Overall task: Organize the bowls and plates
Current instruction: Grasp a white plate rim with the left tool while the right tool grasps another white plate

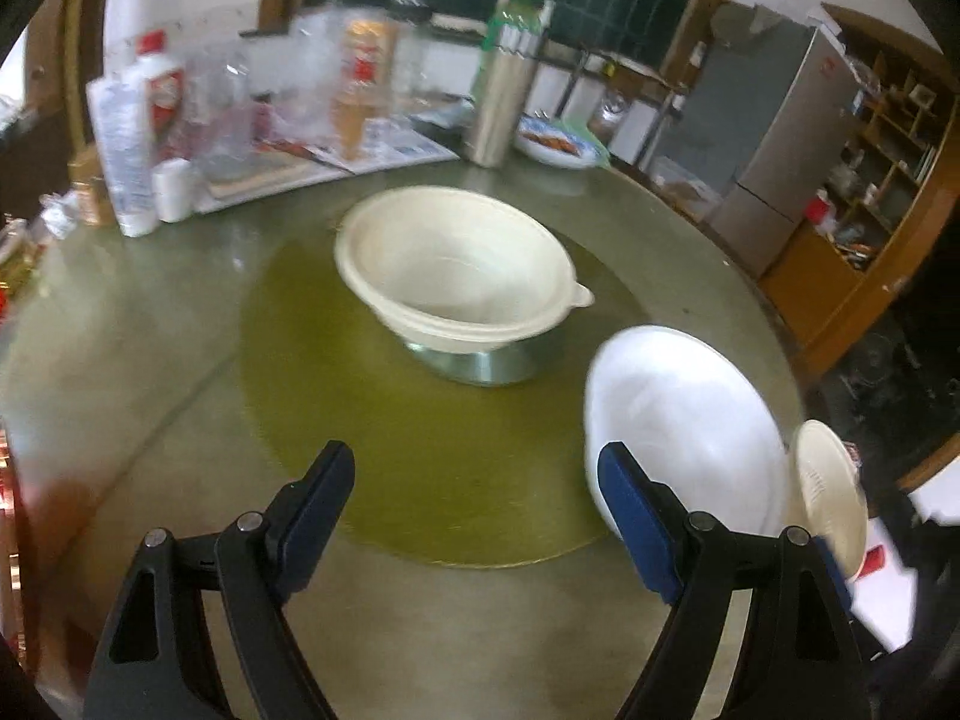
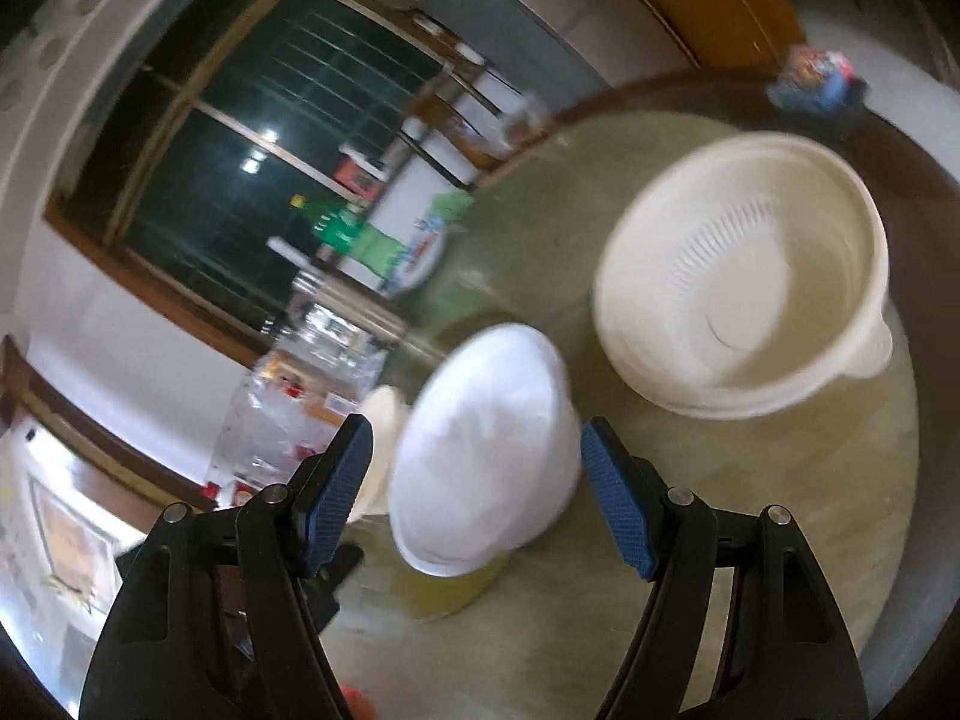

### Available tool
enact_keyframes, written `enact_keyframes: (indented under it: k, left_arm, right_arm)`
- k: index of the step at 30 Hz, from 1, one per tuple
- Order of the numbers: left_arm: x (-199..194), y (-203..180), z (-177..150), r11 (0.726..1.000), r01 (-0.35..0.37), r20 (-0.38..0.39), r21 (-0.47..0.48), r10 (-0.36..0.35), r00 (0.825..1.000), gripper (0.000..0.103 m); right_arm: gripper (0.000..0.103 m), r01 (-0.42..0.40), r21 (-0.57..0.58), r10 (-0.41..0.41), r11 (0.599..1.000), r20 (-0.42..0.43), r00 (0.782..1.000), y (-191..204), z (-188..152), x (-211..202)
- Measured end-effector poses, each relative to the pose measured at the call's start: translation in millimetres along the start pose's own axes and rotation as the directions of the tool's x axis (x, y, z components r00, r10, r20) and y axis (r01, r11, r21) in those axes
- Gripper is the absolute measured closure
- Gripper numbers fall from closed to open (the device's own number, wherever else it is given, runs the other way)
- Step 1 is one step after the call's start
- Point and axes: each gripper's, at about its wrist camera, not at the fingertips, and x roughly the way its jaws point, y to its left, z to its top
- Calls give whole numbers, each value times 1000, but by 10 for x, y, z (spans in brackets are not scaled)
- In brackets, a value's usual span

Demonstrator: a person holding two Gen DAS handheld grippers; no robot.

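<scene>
Left gripper [image 1: 474, 516]: fingers spread wide, nothing gripped between them.
Right gripper [image 2: 477, 495]: fingers parted; the white bowl [image 2: 486, 450] is seen between them, but contact cannot be judged through the blur.
Cream strainer bowl [image 1: 456, 270]: set on a metal basin [image 1: 480, 363], ahead of the left fingers.
Small cream bowl [image 1: 831, 492]: just beyond the right-hand finger in the left view.
Table [image 1: 420, 630]: round, greenish, beneath everything.
</scene>
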Motion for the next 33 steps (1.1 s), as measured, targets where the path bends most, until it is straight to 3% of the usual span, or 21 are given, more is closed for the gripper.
enact_keyframes:
  k: [8,11,13,15,17,19,23,33]
  left_arm:
    - [305,-255,13,1000,-1,-59,14,2,998,20]
    - [325,-293,13,1000,-8,-43,29,9,999,20]
    - [340,-315,13,999,-28,-32,46,29,999,21]
    - [386,-344,0,996,-48,-35,74,51,998,29]
    - [459,-357,-18,992,-60,-68,112,68,995,65]
    - [474,-397,-63,989,-29,-91,142,42,995,85]
    - [324,-396,-101,985,-53,-60,165,63,996,90]
    - [-56,-84,-129,988,-71,-5,138,73,997,91]
  right_arm:
    - [32,48,42,-44,998,-79,996,-161,-12,151]
    - [51,49,42,-44,998,-109,993,-168,-23,222]
    - [72,47,41,-40,998,-148,988,-191,-40,299]
    - [82,54,55,-43,997,-184,982,-245,-57,383]
    - [87,44,53,-33,998,-194,980,-259,-70,406]
    - [91,37,7,-36,999,-184,982,-178,-83,391]
    - [95,50,-22,-54,998,-185,981,-144,-109,385]
    - [95,-6,-131,-25,991,-230,973,172,-309,320]
